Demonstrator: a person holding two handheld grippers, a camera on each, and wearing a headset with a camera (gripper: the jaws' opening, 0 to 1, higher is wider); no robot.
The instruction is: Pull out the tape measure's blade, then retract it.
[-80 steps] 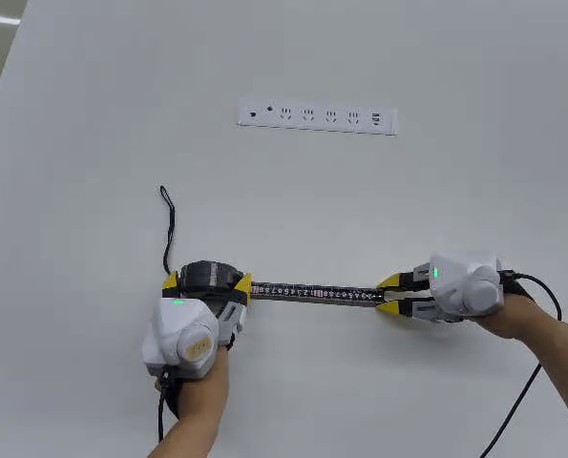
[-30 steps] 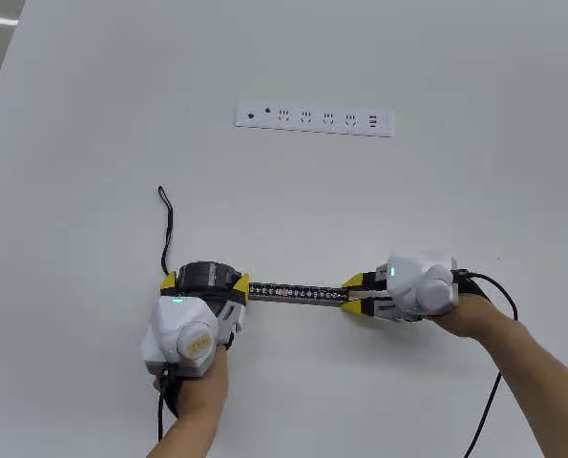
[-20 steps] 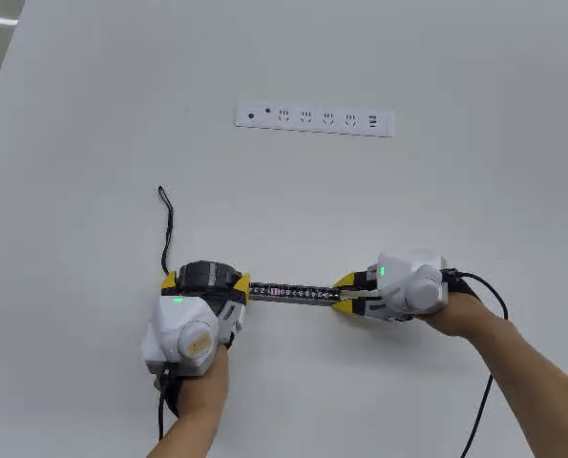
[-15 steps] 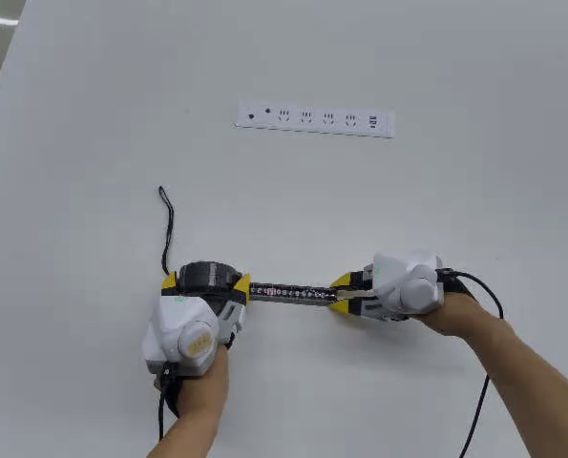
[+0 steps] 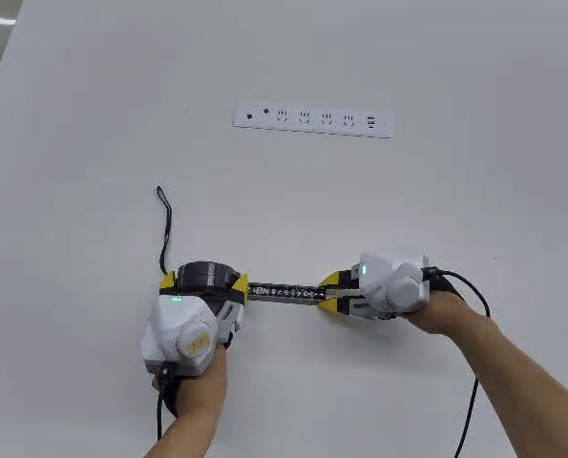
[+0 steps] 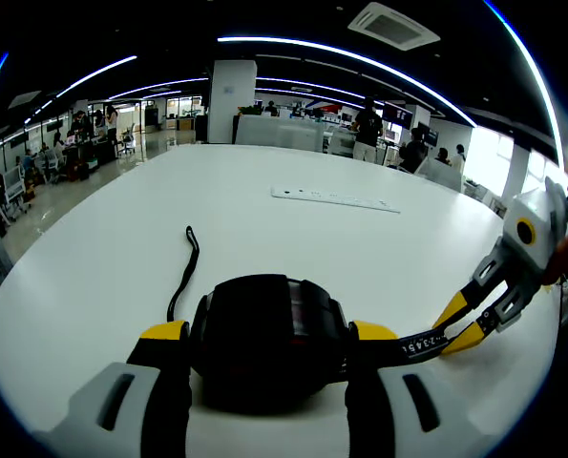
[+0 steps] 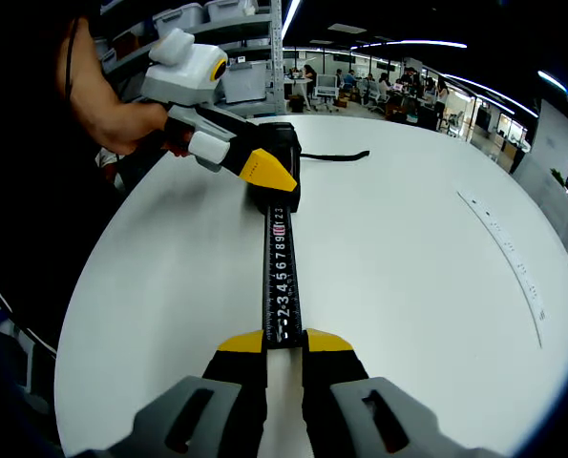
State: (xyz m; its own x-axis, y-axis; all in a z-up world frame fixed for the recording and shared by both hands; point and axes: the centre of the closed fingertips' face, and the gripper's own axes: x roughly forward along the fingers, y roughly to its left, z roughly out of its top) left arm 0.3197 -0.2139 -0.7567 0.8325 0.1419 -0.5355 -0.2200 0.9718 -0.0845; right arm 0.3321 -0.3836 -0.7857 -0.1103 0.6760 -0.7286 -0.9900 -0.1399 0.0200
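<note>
1. The left gripper (image 5: 205,283) grips the black tape measure (image 6: 264,329) on the near side of the white table (image 5: 408,191).
2. The right gripper (image 5: 328,292) pinches the end of the blade (image 7: 282,277), which extends a short way to the right.

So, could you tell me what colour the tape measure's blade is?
Black blade, white numerals; clearest in right gripper view.
</note>
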